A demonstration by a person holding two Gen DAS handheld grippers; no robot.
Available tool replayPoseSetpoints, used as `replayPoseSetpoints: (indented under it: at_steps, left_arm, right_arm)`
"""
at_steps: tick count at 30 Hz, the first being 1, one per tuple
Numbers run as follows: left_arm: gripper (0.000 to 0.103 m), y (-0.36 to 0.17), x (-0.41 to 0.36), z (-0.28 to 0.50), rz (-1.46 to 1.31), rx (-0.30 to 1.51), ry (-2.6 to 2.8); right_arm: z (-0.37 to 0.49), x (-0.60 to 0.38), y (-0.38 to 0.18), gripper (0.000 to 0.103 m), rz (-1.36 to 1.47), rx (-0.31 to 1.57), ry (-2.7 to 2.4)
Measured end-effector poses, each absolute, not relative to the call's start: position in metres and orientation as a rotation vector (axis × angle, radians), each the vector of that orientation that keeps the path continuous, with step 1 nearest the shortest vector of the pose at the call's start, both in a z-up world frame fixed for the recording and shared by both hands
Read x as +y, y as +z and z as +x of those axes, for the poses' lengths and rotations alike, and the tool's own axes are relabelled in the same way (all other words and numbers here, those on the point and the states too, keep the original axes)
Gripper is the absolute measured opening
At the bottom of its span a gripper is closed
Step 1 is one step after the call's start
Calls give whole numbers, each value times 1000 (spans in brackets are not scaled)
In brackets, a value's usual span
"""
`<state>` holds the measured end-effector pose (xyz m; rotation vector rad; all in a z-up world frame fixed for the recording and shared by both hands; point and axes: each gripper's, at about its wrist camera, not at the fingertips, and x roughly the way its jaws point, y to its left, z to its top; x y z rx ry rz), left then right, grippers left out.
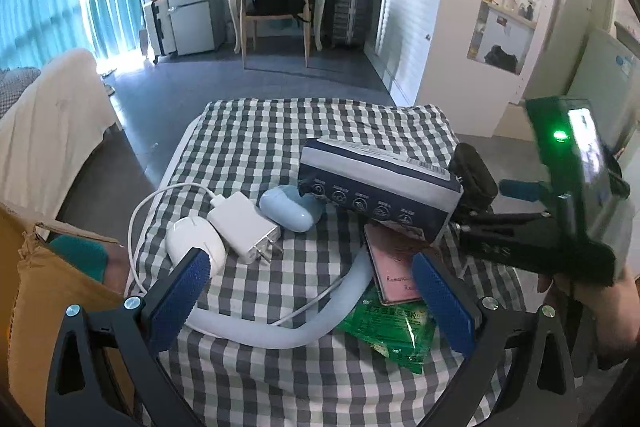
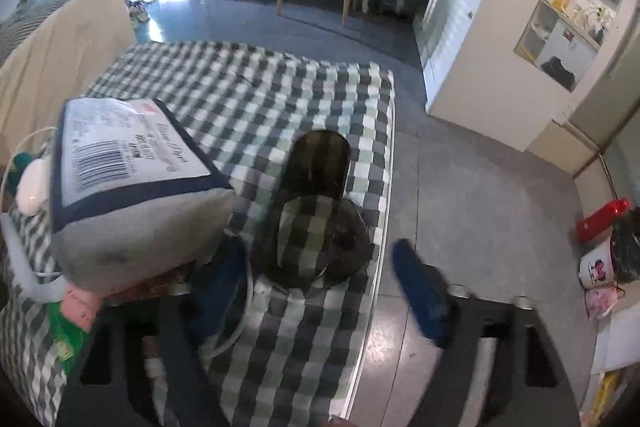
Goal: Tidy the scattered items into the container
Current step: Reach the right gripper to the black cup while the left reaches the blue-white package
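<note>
On the checkered table (image 1: pixel 280 131) lie a white mouse (image 1: pixel 194 241), a white charger (image 1: pixel 244 227) with its cable, a light blue case (image 1: pixel 286 209), a navy and white tissue pack (image 1: pixel 376 183), a pink booklet (image 1: pixel 394 267), a green packet (image 1: pixel 390 333) and a white neck band (image 1: pixel 280 333). My left gripper (image 1: pixel 310 303) is open above the band. My right gripper (image 2: pixel 320 291) is open around a dark glasses case (image 2: pixel 320 211) beside the tissue pack (image 2: pixel 132 183); it also shows from the side in the left wrist view (image 1: pixel 480 203).
A brown cardboard box (image 1: pixel 48 287) stands at the table's left. A beige sofa (image 1: pixel 52 131) is further left. A red bottle (image 2: pixel 602 219) and mug (image 2: pixel 596 267) sit on the right. A chair (image 1: pixel 276 7) and desk stand across the room.
</note>
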<state>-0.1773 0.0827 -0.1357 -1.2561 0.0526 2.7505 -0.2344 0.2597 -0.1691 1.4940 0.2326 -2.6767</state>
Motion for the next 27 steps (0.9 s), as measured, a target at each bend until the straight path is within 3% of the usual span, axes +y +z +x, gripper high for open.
replayPoseSetpoints:
  at_steps: [13, 27]
  left_arm:
    - [103, -137, 84, -184, -1266, 51, 2750]
    - [103, -136, 109, -212, -1288, -145, 2622]
  right_arm:
    - [-242, 259, -168, 61, 1470, 166, -2666]
    - [-206, 285, -133, 60, 1340, 79, -2718]
